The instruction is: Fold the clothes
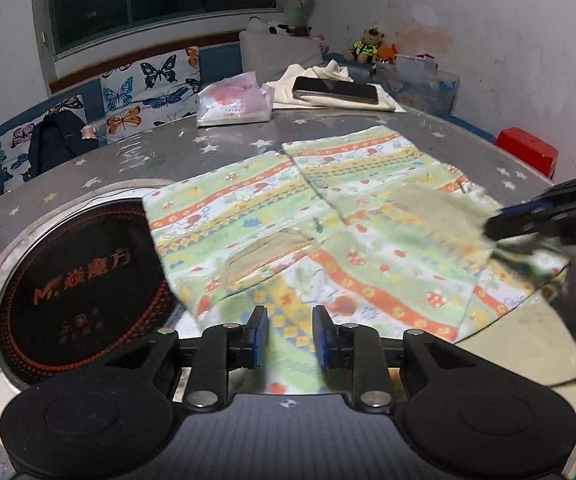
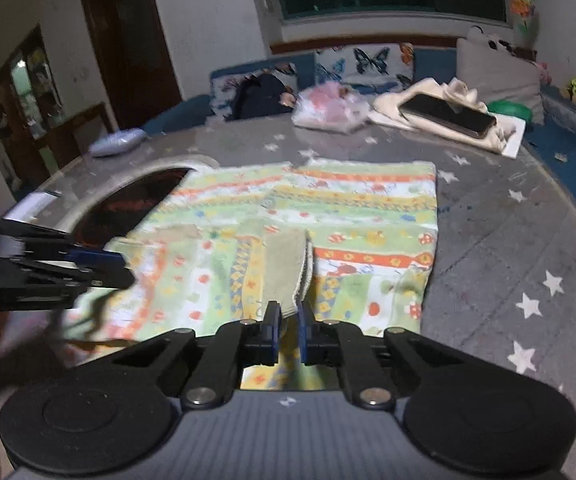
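Patterned shorts (image 1: 327, 208) with green, orange and yellow stripes lie spread on the grey star-printed table (image 1: 208, 148). Their left part covers the edge of a round black cooktop (image 1: 88, 280). My left gripper (image 1: 290, 320) is at the near edge with cloth between its narrow-set fingers, and that edge is raised. In the right wrist view it shows at the left (image 2: 124, 270). My right gripper (image 2: 288, 320) is shut on a khaki-lined fold of the shorts (image 2: 327, 208). From the left wrist view, the right gripper (image 1: 491, 232) holds the right corner up.
A dark phone (image 1: 335, 90) rests on cream cloth (image 1: 288, 92) at the table's far side, beside a pink plastic bag (image 1: 234, 100). A red box (image 1: 527, 152) sits past the right edge. A butterfly-print sofa (image 1: 152, 84) runs behind the table. Bare table surface (image 2: 507, 240) lies right of the shorts.
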{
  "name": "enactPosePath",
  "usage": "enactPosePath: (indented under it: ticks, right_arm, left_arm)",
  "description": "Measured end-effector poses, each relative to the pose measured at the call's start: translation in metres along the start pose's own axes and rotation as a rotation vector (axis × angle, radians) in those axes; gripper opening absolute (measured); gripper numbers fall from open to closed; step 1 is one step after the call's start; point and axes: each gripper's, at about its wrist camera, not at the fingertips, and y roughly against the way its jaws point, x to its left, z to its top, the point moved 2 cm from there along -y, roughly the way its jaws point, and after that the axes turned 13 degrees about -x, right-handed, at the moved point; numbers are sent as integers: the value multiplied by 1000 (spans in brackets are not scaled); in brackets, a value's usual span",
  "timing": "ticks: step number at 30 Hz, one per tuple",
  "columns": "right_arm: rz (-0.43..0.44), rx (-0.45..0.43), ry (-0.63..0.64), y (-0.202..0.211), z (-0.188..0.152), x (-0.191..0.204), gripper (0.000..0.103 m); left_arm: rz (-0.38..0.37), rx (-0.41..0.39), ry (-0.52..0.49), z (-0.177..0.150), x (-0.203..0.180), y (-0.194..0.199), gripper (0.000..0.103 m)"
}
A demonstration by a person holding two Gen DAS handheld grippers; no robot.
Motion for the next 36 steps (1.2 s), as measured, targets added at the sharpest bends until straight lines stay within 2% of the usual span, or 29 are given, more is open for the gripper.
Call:
enactPosePath:
  ticks: [3,7,10,14,17,20,24,27,30,32,34,36]
  right_arm:
    - [19,1,-22,8,-1,2,8]
    - [-46,44,-23,2,-10,-7,11]
    - [-65,-1,5,7,0,-10,13]
    - [-32,-62,51,2,19,-4,25]
    - [5,-51,85,-16,21,5,27]
    - [6,4,119,-34,11,9,27]
    - [-14,23,174,-29,-1,10,29]
    - [0,2,207,-17,-2,12,29]
    - [19,38,232,-18,-8,15,30]
    - [23,31,251,-13,-8,16,31]
    - [28,25,267,-7,-8,16,37]
    - [35,23,286,4,-8,16,38]
  left_arm:
    - [0,8,-8,-3,8,0,28]
    - [-5,11,-19,4,9,4,31]
    - [-45,-27,-28,14,-2,13,37]
    - [-119,-53,-34,23,-26,14,39]
    - [-163,-40,-60,21,-46,4,39]
    - [-190,-6,-90,9,-55,2,37]
    - [-216,18,-123,-1,-59,12,39]
    - [-222,23,-89,-1,-58,23,39]
    - [-218,40,-23,3,-61,34,49]
    - [-198,61,15,4,-66,45,55]
    - [-172,65,35,5,-71,58,57]
    - [-166,91,95,4,-72,64,57]
